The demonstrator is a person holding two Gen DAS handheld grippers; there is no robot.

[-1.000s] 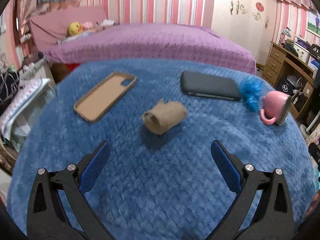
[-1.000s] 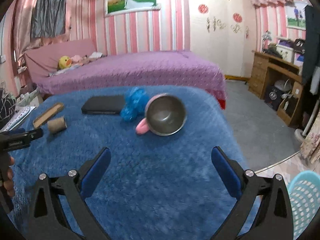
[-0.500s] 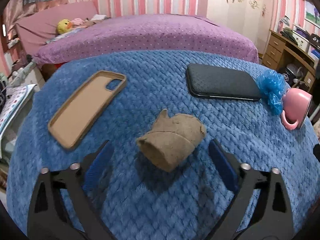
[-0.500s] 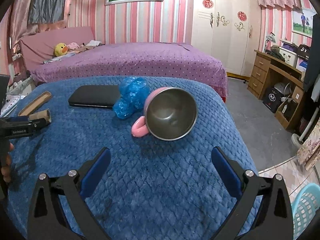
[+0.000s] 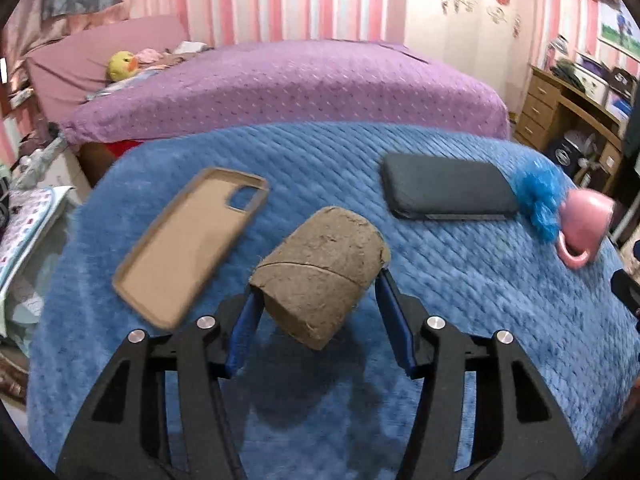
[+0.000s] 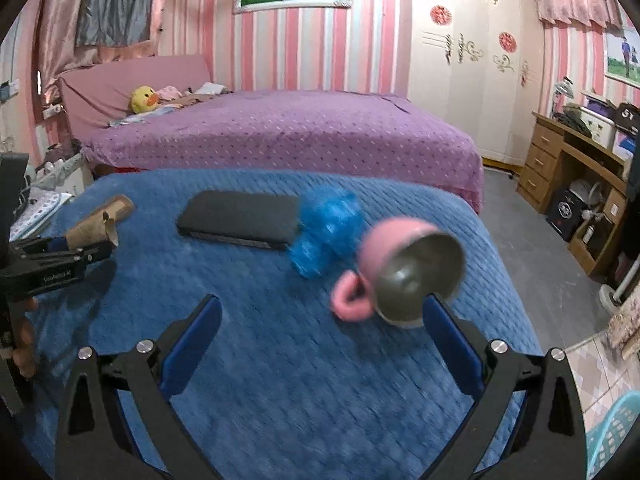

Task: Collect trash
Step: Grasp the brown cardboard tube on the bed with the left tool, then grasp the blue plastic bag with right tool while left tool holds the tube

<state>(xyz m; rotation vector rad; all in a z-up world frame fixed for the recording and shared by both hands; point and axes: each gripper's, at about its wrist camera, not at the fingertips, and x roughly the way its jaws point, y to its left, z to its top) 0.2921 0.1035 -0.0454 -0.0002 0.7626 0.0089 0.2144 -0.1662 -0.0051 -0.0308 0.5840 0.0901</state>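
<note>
So far the collecting is barely beginning: the left gripper [image 5: 316,300] is closing its fingers [image 5: 244,330] on the cardboard tube [image 5: 320,276], which is sitting between the blue pads and looks raised a little off the blue blanket [image 5: 360,420], judging by the shadow lying under it; whether it is fully clear of the cloth I cannot tell. From the right wrist view the same tube [image 6: 98,224] is showing at the left gripper's [image 6: 76,256] tip, near the left edge of the blanket [image 6: 280,360]. The right gripper [image 6: 320,340] is hovering with its fingers spread wide and gripping nothing, the pink cup [image 6: 404,272] lying on its side just beyond its right finger. A crumpled blue bag [image 6: 326,232] is lying between the cup and the black phone [image 6: 244,220], touching both as far as the blur allows, and by my reading it is the other piece of trash waiting to be taken. The phone, the cup and the tan phone case [image 5: 192,240] toward the left edge are probably not trash and would be staying. A teal basket [image 6: 612,440] is peeking in on the floor beyond the blanket's right edge; it may be the bin, and nothing can be seen inside it from here. So one item is being held but not yet dropped, and the bag is still untouched.
</note>
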